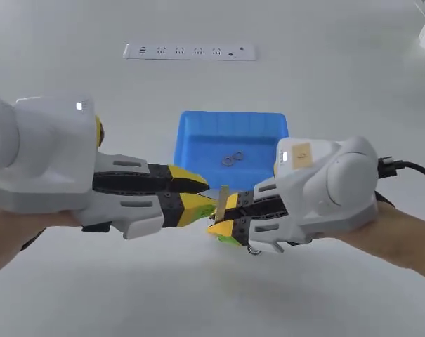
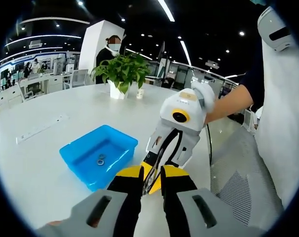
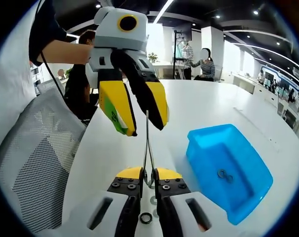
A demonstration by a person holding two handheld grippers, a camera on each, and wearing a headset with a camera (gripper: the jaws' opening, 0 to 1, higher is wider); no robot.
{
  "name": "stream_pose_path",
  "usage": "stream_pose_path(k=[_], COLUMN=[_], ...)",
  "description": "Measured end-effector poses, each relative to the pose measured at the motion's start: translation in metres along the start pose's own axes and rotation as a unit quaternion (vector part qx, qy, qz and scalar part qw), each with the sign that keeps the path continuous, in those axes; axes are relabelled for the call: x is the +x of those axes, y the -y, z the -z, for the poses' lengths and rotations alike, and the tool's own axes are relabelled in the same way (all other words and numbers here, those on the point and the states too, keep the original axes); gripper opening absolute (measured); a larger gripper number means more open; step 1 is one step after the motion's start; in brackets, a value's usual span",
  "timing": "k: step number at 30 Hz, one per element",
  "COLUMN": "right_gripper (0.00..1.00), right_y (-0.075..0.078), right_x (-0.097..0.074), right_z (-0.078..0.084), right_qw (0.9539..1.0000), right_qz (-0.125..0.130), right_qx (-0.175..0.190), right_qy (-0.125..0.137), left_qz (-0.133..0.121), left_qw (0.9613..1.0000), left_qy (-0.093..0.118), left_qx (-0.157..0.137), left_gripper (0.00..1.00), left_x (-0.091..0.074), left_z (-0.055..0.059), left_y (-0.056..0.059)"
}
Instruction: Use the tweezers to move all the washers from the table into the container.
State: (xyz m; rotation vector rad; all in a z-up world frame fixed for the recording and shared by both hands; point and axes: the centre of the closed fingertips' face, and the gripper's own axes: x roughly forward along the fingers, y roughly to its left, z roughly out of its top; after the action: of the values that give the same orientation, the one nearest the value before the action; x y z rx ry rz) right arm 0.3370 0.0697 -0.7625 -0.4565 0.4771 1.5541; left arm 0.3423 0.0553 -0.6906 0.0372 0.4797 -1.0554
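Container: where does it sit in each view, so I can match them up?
Head view: container at centre, slightly high.
Left gripper view: container at lower left.
Right gripper view: container at right, beside the tweezers.
Shared landmark: two washers lying inside it.

Left gripper (image 2: pixel 152 173) jaws parted; right gripper (image 3: pixel 149 174) jaws clamped on tweezers (image 3: pixel 147 143), tips facing.

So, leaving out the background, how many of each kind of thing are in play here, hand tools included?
Washers in the container: 2
Washer on the table: 1 that I can make out
Container: 1
Tweezers: 1
Power strip: 1
Grippers: 2, the left gripper and the right gripper
Total: 8
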Motion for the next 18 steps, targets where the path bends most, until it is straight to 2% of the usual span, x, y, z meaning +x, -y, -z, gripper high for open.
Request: stream_pose_path(k=[4,10,18], right_gripper=[0.10,0.10,0.10], right_y=[0.002,0.007,0.009], right_x=[-0.003,-0.010,-0.019], right_z=[-0.003,-0.010,-0.015], right_qw=[1.0000,0.9999,0.9997], right_qz=[0.004,0.011,0.015], right_qx=[-0.004,-0.006,-0.018], right_qy=[-0.001,-0.002,-0.012], left_qz=[-0.007,-0.023,-0.041], left_qw=[1.0000,0.9992,0.9975], left_qy=[0.007,0.027,0.047], left_qx=[-0.002,-0.017,-0.034], left_gripper=[0.18,0.20,0.22], left_x=[-0.005,-0.015,-0.023], left_z=[-0.002,-0.008,-0.010], left_y=[-0.001,-0.007,-0.011])
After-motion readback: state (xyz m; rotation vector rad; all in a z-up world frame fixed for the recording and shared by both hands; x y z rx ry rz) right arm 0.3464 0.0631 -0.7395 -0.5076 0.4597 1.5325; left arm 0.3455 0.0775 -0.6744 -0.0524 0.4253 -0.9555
